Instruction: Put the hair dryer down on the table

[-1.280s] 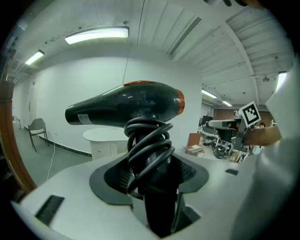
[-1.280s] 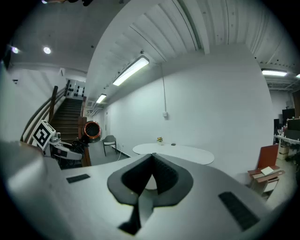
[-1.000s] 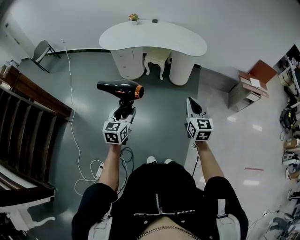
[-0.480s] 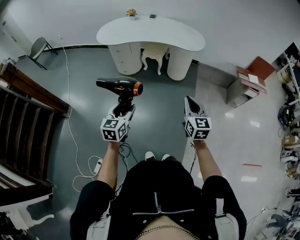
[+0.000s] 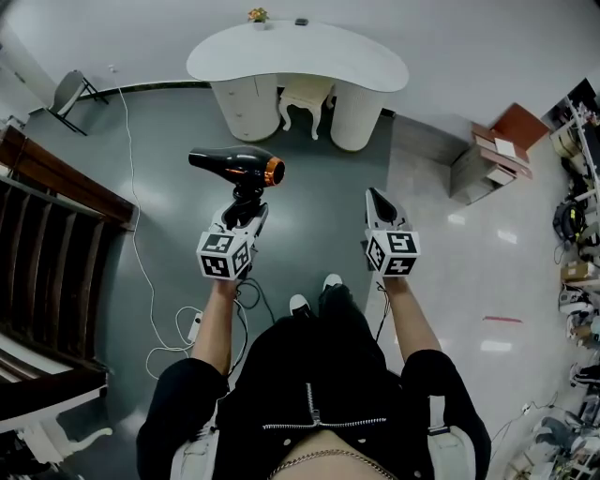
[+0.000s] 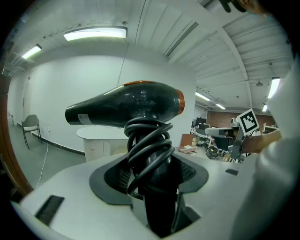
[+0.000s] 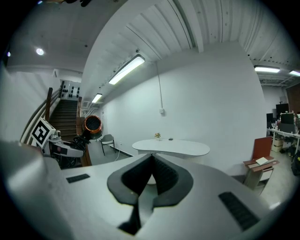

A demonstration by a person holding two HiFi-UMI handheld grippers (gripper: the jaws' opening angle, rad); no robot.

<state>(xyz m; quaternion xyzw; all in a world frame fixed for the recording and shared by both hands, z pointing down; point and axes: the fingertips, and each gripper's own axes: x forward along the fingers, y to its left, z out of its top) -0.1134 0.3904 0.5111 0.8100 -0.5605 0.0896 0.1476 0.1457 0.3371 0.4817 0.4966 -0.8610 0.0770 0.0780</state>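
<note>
While the person (image 5: 319,394) stands on the grey floor (image 5: 309,211), the left tongs (image 5: 246,208) clamp the black hair dryer (image 5: 234,164) by its handle, cord (image 6: 147,140) coiled round it, nozzle pointing left in mid-air; the right tongs (image 5: 378,199), alongside, are pressed together on nothing; well ahead sits the white curved worktop (image 5: 300,56).

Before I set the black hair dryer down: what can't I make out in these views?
Head view: the two small items on the white curved table are too small to identify.
Left gripper view: the coiled black cord wraps the handle of the black hair dryer with an orange ring, hiding where the pads of the left gripper press.
Its plug shows in no view.
</note>
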